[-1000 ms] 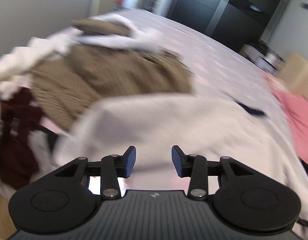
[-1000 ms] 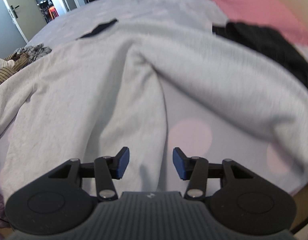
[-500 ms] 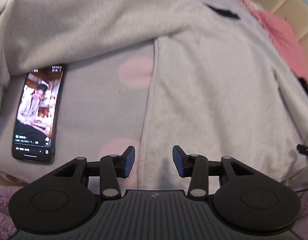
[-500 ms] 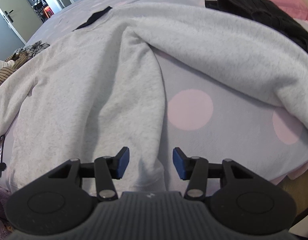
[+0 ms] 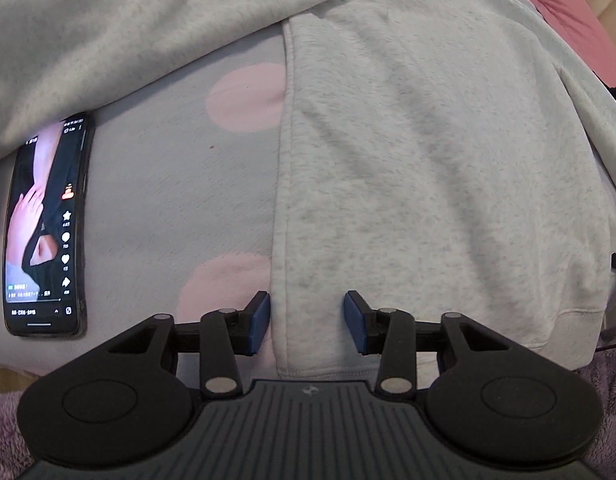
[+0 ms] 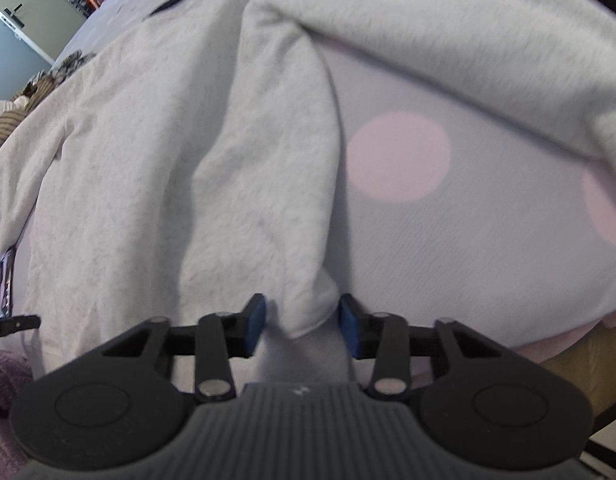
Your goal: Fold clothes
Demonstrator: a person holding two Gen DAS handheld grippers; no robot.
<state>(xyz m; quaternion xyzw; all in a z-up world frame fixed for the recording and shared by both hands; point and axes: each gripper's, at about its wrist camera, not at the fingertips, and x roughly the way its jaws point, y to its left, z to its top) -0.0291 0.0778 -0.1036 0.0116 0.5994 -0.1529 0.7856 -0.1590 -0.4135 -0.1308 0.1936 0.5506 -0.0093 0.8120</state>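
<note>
- While the sweatshirt (image 5: 408, 160) lies spread on the bed (image 5: 180, 184), both grippers have just been narrowing over its near hem corners.
- Left gripper (image 5: 307, 322) and right gripper (image 6: 301, 322): pads not yet pinching.
- Next, probably: pinch, then lift together.

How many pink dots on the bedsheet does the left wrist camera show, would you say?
2: one pink dot beside the sweatshirt, one by the left gripper; others may be covered.
</note>
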